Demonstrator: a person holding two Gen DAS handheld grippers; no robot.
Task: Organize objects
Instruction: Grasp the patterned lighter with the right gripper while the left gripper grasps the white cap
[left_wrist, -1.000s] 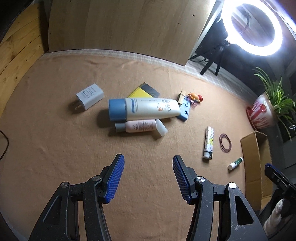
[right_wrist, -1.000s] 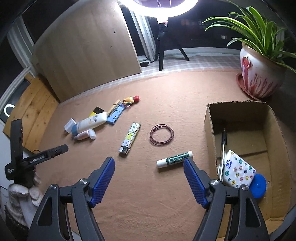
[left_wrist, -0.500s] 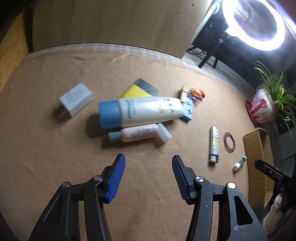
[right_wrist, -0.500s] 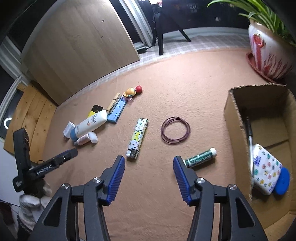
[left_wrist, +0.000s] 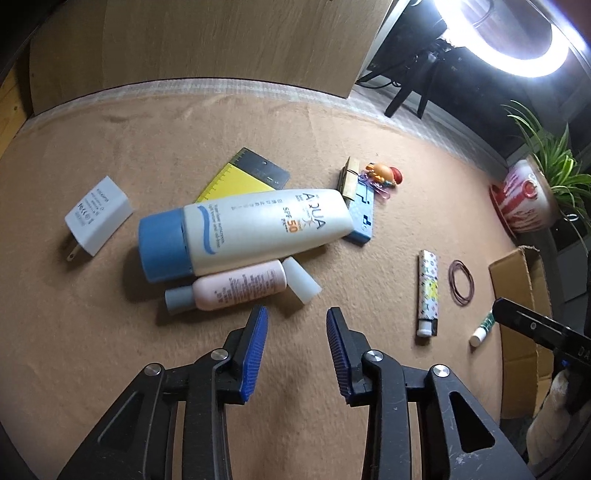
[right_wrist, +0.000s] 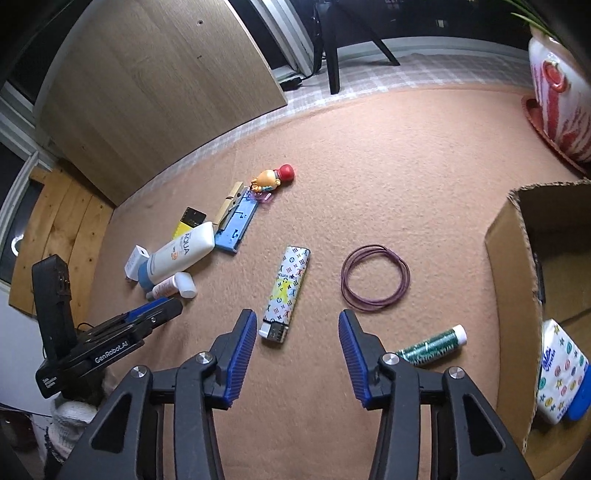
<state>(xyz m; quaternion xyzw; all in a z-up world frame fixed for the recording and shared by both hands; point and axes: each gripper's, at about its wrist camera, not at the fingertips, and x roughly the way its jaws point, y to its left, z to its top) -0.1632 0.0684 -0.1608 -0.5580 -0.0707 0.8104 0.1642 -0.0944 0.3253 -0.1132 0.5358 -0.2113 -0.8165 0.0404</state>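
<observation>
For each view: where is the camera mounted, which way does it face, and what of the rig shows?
Left wrist: on the left gripper, angled down at the sunscreen tube; jaws closing, empty.
Right wrist: on the right gripper, angled down at the lighter; jaws closing, empty; box at right.
Shared: tube, lighter, each other's gripper.

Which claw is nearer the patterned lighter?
Right. The right claw hovers just short of the lighter, jaws closing on nothing. The left claw is off by the pink bottle, also closing, empty.

Black plastic frames with silver screws are seen on the left gripper (left_wrist: 295, 354) and right gripper (right_wrist: 297, 360). Ribbed blue pads are fitted. "GenRobot.AI" is printed in white.
</observation>
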